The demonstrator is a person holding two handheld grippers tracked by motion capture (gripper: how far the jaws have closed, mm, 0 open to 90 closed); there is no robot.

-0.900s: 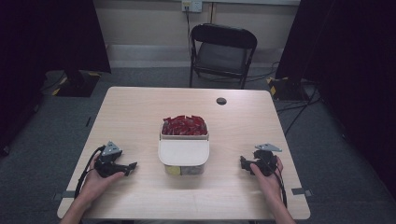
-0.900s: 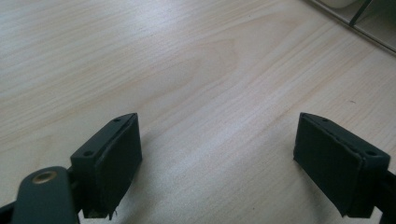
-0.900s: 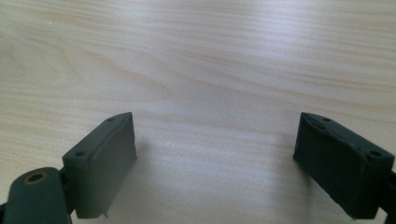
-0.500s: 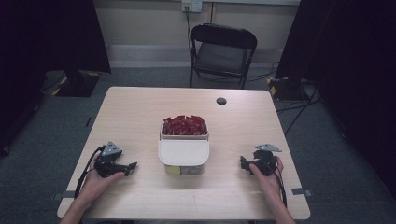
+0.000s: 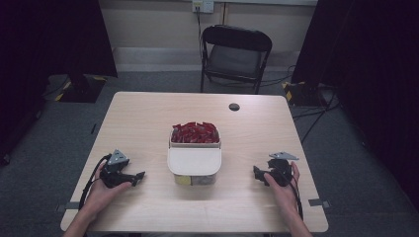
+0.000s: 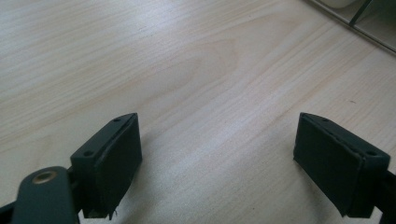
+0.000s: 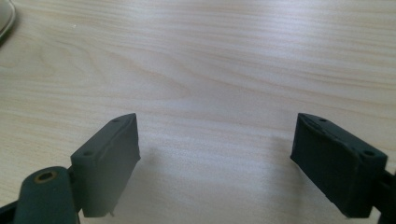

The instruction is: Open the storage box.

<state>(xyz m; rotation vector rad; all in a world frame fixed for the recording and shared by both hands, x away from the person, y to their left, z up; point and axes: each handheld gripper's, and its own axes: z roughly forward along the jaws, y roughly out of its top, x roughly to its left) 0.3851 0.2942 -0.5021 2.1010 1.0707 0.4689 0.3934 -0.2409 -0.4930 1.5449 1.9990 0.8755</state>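
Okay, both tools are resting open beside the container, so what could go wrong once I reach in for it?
The cream lid covers only the near half of the container, so a nudge may slide it off. The red packets are heaped above the rim and could spill. The left tool and right tool might push the container from opposite sides and tip it.

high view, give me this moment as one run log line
left tool: open, empty | right tool: open, empty | container: centre of table, untouched
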